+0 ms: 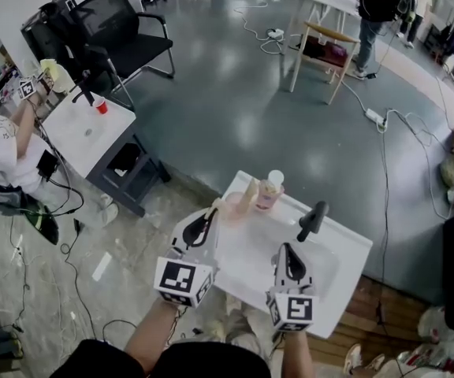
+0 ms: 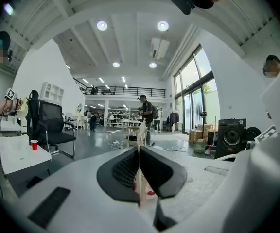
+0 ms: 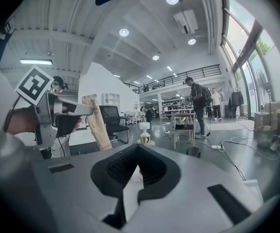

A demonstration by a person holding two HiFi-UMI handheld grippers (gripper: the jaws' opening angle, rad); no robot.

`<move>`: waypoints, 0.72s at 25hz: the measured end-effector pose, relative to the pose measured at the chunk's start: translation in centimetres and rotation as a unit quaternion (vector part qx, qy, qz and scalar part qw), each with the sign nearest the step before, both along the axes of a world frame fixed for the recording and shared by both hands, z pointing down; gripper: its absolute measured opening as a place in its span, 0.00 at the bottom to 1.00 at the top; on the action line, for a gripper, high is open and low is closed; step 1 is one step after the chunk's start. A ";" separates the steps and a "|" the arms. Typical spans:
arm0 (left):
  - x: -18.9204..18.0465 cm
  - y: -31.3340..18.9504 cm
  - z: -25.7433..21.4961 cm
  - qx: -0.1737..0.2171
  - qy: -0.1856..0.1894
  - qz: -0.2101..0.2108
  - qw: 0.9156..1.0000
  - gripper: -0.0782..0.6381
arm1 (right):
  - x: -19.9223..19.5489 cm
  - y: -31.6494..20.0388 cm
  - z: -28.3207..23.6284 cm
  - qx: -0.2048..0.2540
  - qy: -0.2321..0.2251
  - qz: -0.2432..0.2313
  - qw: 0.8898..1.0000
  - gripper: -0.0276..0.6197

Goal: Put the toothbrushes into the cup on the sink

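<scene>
One wrapped toothbrush (image 1: 249, 194) is up near the pink cup (image 1: 232, 205) on the sink (image 1: 345, 252) in the head view, not in yet. Left gripper view: left gripper (image 2: 139, 150) clamped on that thin pack. Right gripper view: right gripper (image 3: 139, 160) jaws together, empty; the drop-in is still to do.

Illumination is bright and even. Round ceiling lamps (image 2: 102, 25) and tall windows (image 2: 194, 93) supply the light, and shadows are soft throughout. The grey floor (image 1: 235, 116) carries pale lamp reflections, and the white sink (image 1: 247, 250) reads close to overexposed. Both gripper views show strong fisheye curvature with black vignetted corners. Their nearest foreground surfaces are soft and the distance is sharper. The head view bows at its edges.
</scene>
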State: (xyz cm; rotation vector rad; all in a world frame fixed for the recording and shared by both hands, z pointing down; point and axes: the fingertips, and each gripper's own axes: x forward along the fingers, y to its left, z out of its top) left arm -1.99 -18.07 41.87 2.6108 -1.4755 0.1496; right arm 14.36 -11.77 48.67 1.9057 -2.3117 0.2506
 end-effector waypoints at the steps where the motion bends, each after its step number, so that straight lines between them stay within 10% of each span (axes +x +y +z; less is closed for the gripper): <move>1: 0.4 -0.4 0.1 -0.004 -0.001 -0.001 1.000 0.12 | 0.3 -0.3 0.1 -0.001 -0.002 -0.001 1.000 0.04; 18: 2.4 -7.3 5.6 -0.038 -0.010 -0.007 0.999 0.12 | 1.2 -5.7 3.9 -0.055 -0.008 -0.011 0.998 0.04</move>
